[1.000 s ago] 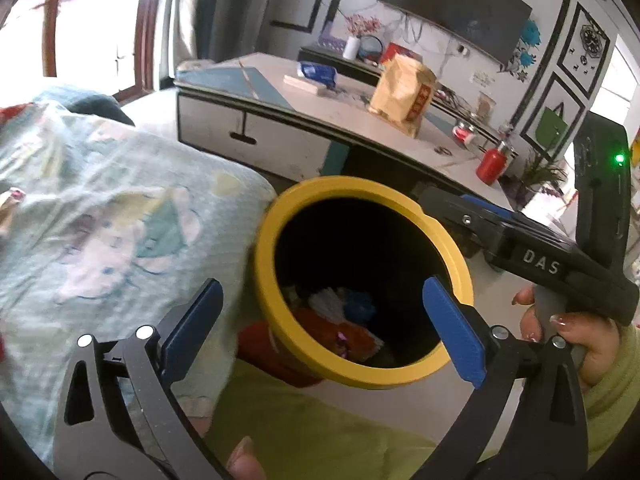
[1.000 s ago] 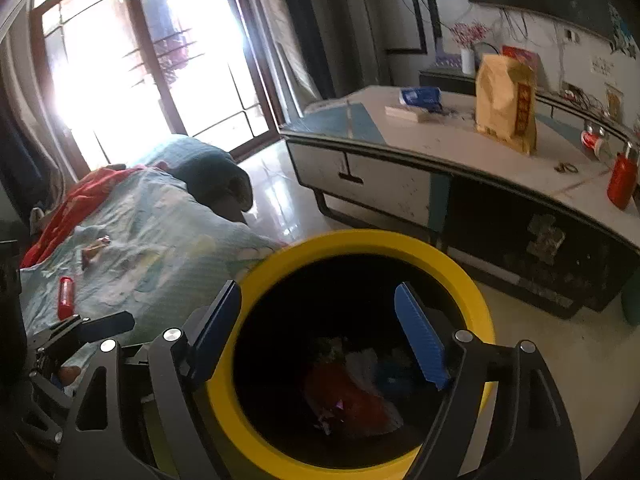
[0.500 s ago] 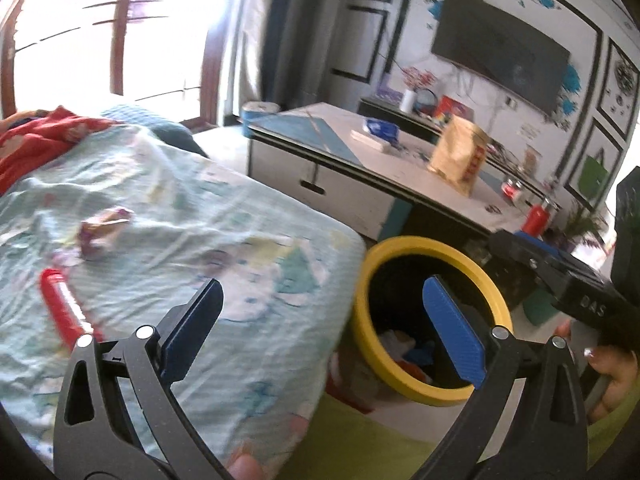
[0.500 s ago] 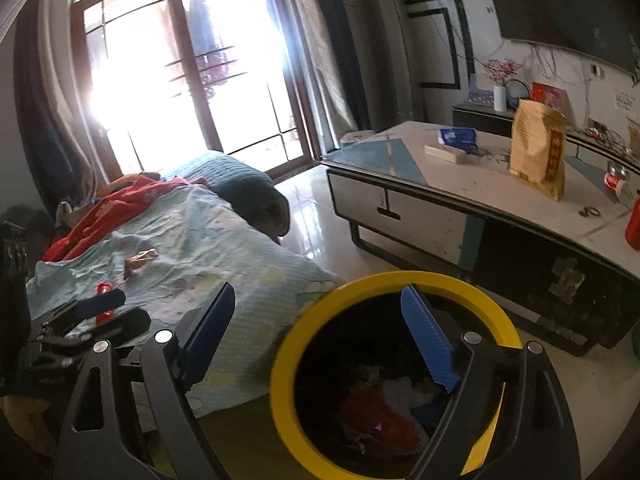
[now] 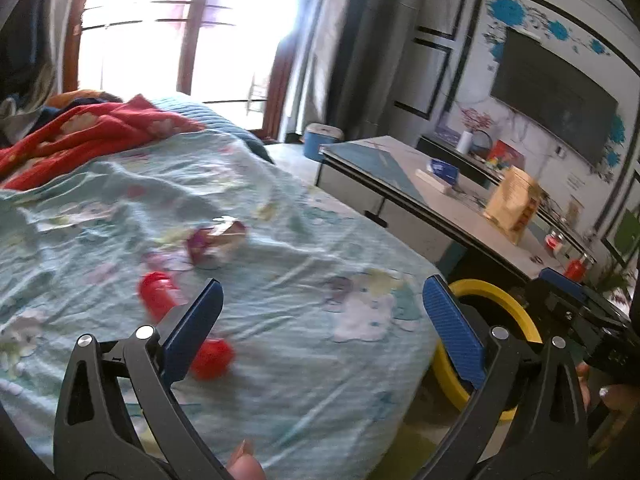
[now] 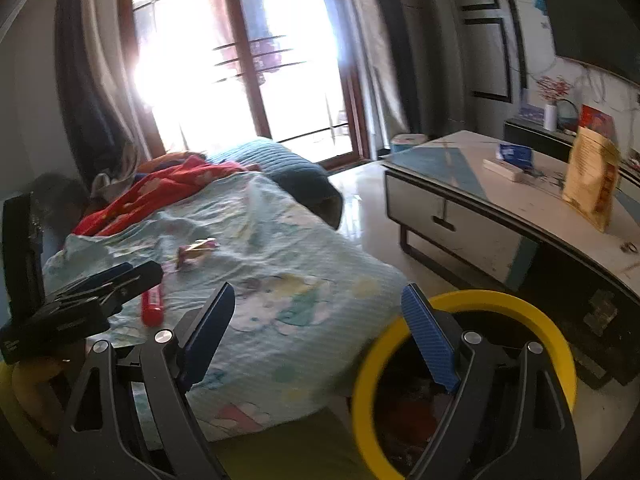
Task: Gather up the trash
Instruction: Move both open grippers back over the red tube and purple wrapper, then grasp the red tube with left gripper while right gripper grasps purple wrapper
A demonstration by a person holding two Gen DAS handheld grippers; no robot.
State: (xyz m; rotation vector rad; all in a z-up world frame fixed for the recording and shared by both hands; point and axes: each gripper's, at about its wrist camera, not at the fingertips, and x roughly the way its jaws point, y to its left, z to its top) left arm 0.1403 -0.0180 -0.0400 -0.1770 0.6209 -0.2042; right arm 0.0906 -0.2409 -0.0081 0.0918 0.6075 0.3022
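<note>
Black-framed left gripper (image 5: 320, 312): blue pads spread wide, nothing between them; tilted down over the bed; a fingertip shows at the lower edge of the left wrist view.
Left gripper, from the right wrist view (image 6: 80, 300): dark body at far left, above the bedding.
Pale turquoise cartoon-print bed sheet (image 5: 280, 280): rumpled, with a red floral blanket (image 5: 92, 132) bunched at its far end.
Red cylindrical tube (image 5: 160, 294): lying on the sheet, partly behind the left pad of the left gripper; blurred.
Crumpled purple-and-gold wrapper (image 5: 218, 238): on the sheet, just beyond the tube, apart from it.
Right gripper (image 6: 318, 336): jaws wide and empty; left pad over the sheet, right pad over the bin's rim.
Yellow-rimmed black round trash bin (image 6: 560, 344): on the floor against the bed's corner; mixed litter, some red, inside.
Right hand (image 5: 612, 396): at the right edge of the left wrist view, painted nails wrapped on the handle.
Change: a second ago the bin filled both views; now both look at the bed, the bin at the lower right. Tube and wrapper have come into the left view.
</note>
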